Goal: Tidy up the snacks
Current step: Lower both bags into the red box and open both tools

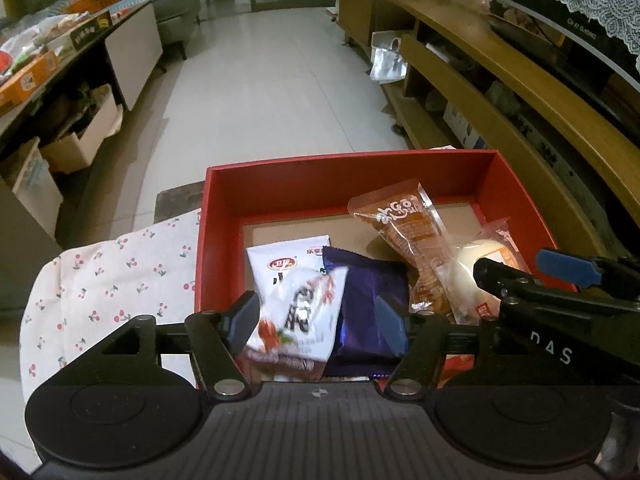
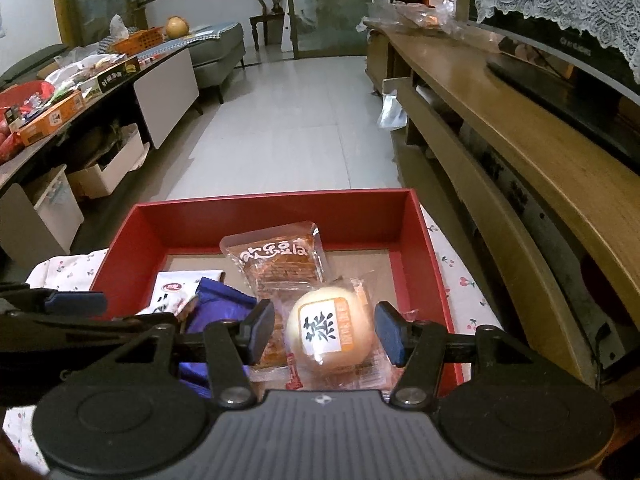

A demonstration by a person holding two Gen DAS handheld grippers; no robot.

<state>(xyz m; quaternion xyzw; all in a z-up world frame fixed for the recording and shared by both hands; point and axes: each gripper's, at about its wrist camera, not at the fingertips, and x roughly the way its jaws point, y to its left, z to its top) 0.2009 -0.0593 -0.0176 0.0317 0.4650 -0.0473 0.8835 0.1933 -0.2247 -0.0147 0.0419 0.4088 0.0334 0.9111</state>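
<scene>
A red box (image 1: 348, 160) (image 2: 276, 196) stands on a cherry-print cloth (image 1: 112, 272) and holds several snack packets. My left gripper (image 1: 318, 320) hangs over its near left part, open, with a white-and-red packet (image 1: 300, 316) loose and blurred between the pads, above a purple packet (image 1: 360, 292) (image 2: 216, 304). A white packet with a red logo (image 1: 280, 256) lies behind them. My right gripper (image 2: 325, 332) is shut on a round pale bun in a clear wrapper (image 2: 332, 332) (image 1: 472, 258), low in the box, beside an orange-brown packet (image 2: 276, 256) (image 1: 408, 224).
A long wooden TV cabinet (image 2: 520, 140) runs close along the right, with a lace-covered screen above it. On the left, a low table (image 1: 40, 68) carries snack boxes and a fruit, with cartons on the floor below. White floor tiles (image 1: 280, 80) stretch beyond the box.
</scene>
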